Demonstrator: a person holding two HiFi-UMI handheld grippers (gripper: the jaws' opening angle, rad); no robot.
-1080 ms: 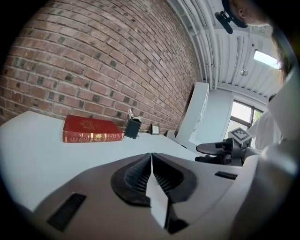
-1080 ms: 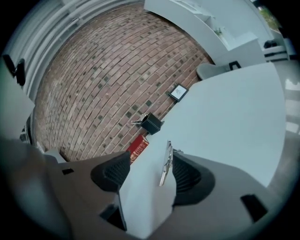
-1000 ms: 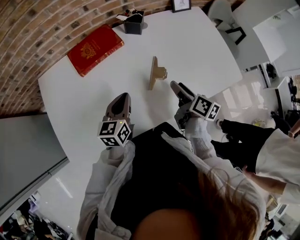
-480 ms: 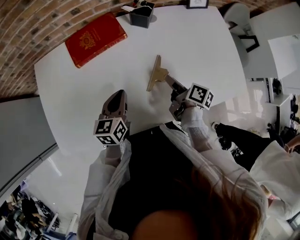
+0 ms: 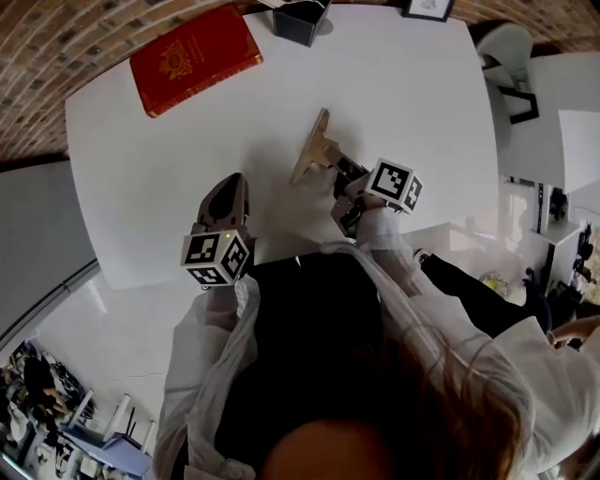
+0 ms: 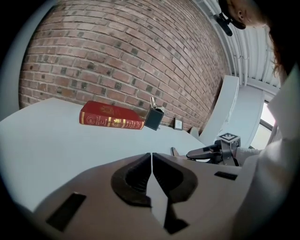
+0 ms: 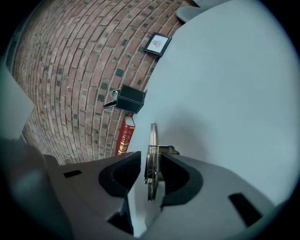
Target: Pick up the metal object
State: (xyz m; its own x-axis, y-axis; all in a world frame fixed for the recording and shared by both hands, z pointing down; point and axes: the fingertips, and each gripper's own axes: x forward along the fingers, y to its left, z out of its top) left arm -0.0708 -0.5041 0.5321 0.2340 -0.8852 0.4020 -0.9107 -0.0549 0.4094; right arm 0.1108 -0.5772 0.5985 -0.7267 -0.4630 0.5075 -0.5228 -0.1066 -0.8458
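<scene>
The metal object [image 5: 313, 150], a brass-coloured clip with a flat plate and a spring, lies on the white table [image 5: 422, 103]. In the right gripper view its spring end [image 7: 153, 136] stands between my right gripper's [image 7: 151, 157] jaws. Those jaws are closing around it; the right pad is at the spring and a thin gap shows at the left pad. In the head view the right gripper [image 5: 341, 173] reaches the clip from the near right. My left gripper [image 5: 232, 183] rests to the clip's left, well apart from it, jaws [image 6: 152, 157] shut on nothing.
A red book [image 5: 194, 58] lies at the table's far left. A black box [image 5: 302, 21] and a small picture frame [image 5: 428, 7] stand along the far edge by the brick wall. White chairs stand beyond the table's right side.
My right gripper has moved forward to the metal object and its jaws have narrowed around the spring end. The left gripper has stayed about where it was.
</scene>
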